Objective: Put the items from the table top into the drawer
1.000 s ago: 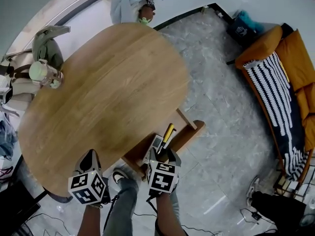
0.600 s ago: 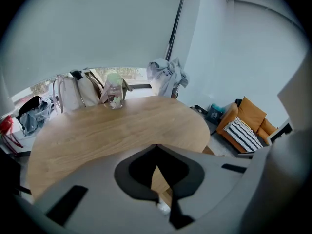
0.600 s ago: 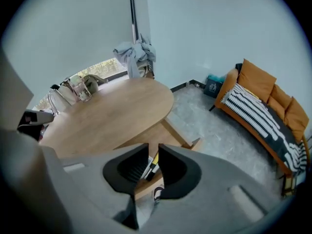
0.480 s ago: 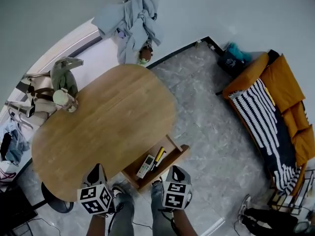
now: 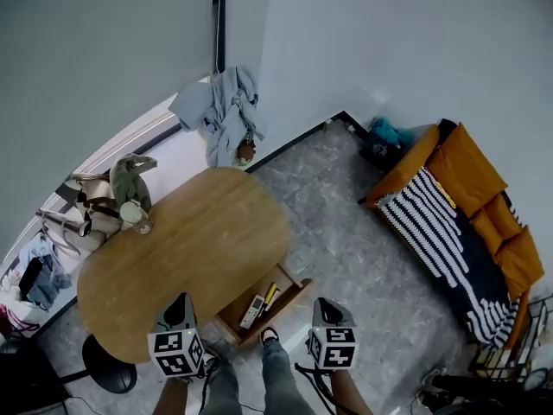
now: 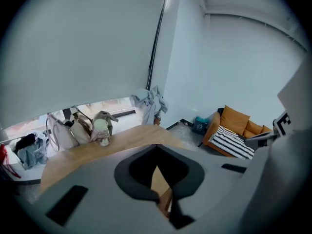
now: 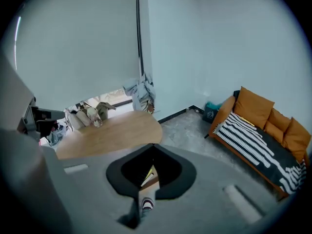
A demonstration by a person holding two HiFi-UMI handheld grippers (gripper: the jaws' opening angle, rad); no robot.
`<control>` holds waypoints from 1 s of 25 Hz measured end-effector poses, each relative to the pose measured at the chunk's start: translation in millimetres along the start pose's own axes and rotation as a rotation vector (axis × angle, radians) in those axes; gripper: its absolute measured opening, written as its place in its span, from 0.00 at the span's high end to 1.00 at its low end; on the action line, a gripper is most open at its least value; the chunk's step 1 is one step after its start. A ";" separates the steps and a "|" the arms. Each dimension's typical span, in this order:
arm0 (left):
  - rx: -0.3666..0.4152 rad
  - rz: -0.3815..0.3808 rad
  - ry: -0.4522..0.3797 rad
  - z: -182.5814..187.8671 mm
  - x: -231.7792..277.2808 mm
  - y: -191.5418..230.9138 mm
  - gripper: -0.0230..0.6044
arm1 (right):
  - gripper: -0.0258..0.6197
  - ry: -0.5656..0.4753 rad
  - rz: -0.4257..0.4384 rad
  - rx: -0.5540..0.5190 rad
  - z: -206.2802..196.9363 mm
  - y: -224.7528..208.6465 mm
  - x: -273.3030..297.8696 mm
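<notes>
A second ago both grippers were down at the near edge of the table (image 5: 199,240), the right one right over the open drawer. Now they are lifted well clear, and the whole room shows from higher up. The left gripper (image 5: 178,305) has its jaws together with nothing in them. The right gripper (image 5: 327,305) has only just closed its jaws, and they are empty as well.

The drawer (image 5: 292,296) stands pulled out, ahead of and below the jaws, between the two grippers and nearer the right one. In it lie a white remote (image 5: 252,311) and a yellow-and-black stick-shaped item (image 5: 270,295), as before.

Far ahead of the left jaws, at the table's far edge, stands a pale green-topped container (image 5: 134,215), just beside some bags (image 5: 91,210). Clothes (image 5: 220,115) hang in the corner beyond. Off to the right of the right jaws is an orange sofa (image 5: 484,188) with a striped blanket (image 5: 436,245). A black stool (image 5: 111,374) sits left of the left gripper.

Each gripper's cube bears black-and-white square markers; any print on the remote is too small to read.
</notes>
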State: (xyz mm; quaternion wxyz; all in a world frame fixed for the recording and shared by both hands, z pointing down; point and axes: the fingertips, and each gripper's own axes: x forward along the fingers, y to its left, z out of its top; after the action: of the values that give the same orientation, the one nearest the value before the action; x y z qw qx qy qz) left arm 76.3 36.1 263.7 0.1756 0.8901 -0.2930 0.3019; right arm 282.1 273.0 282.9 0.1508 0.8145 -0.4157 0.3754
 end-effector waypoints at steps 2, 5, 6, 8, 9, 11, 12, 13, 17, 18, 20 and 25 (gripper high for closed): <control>0.025 -0.022 -0.022 13.8 -11.3 -9.4 0.98 | 0.95 -0.037 0.014 0.025 11.5 -4.1 -17.0; 0.052 -0.056 -0.044 28.9 -20.5 -19.6 0.98 | 0.95 -0.074 0.019 0.060 23.2 -7.5 -32.2; 0.055 -0.065 -0.050 32.8 -22.5 -22.4 0.98 | 0.95 -0.078 0.018 0.065 26.0 -8.5 -35.4; 0.057 -0.079 -0.065 40.2 -25.5 -28.1 0.98 | 0.95 -0.079 0.013 0.064 30.8 -9.8 -40.8; 0.058 -0.086 -0.071 43.4 -26.8 -31.1 0.98 | 0.95 -0.078 0.007 0.058 32.6 -10.1 -43.3; 0.062 -0.098 -0.081 48.5 -28.8 -35.9 0.98 | 0.95 -0.079 -0.007 0.036 35.3 -9.5 -48.5; 0.064 -0.102 -0.085 50.4 -29.7 -37.9 0.98 | 0.95 -0.079 -0.012 0.023 36.2 -8.6 -51.0; 0.064 -0.107 -0.088 52.3 -30.8 -39.7 0.98 | 0.95 -0.079 -0.013 0.014 36.8 -7.8 -53.4; 0.064 -0.117 -0.097 58.6 -36.9 -43.2 0.98 | 0.95 -0.082 -0.009 0.004 38.4 -5.3 -62.9; 0.063 -0.118 -0.099 59.6 -38.4 -43.1 0.98 | 0.95 -0.083 -0.009 0.002 38.4 -4.8 -64.8; 0.057 -0.117 -0.105 61.0 -41.1 -41.6 0.98 | 0.95 -0.085 -0.008 -0.006 38.3 -2.9 -68.0; 0.046 -0.109 -0.117 66.7 -46.5 -36.4 0.98 | 0.95 -0.096 -0.009 -0.011 42.8 2.3 -74.2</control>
State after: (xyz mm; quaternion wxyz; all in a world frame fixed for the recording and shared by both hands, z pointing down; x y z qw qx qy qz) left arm 98.1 50.7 178.6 0.1537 0.9247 -0.2466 0.2460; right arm 273.5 289.6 199.2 0.1370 0.8326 -0.4209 0.3330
